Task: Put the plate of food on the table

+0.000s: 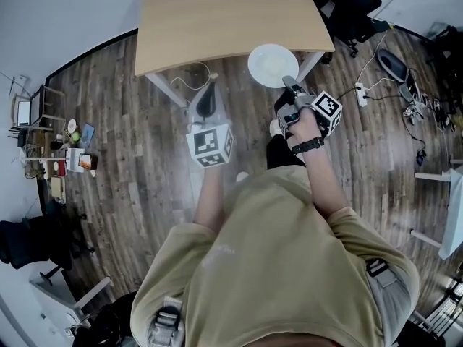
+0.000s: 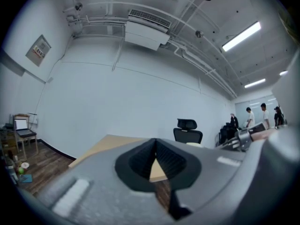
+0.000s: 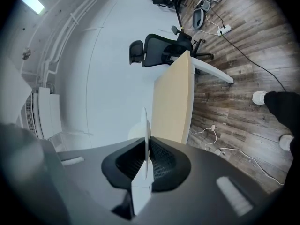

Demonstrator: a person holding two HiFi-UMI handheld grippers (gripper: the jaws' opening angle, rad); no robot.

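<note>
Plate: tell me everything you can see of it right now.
The plate is round, white and plain, ceramic-looking, with a faintly yellowish middle; no food can be made out on it. It lies about level, face up, at the near edge of the wooden table. The right gripper is shut on its near rim; nothing else visibly touches it.

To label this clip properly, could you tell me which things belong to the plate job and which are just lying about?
Job in hand: plate, clamped in the right gripper; table; left gripper, shut and empty.
Lying about: office chair; power strip; clutter by the wall.
</note>
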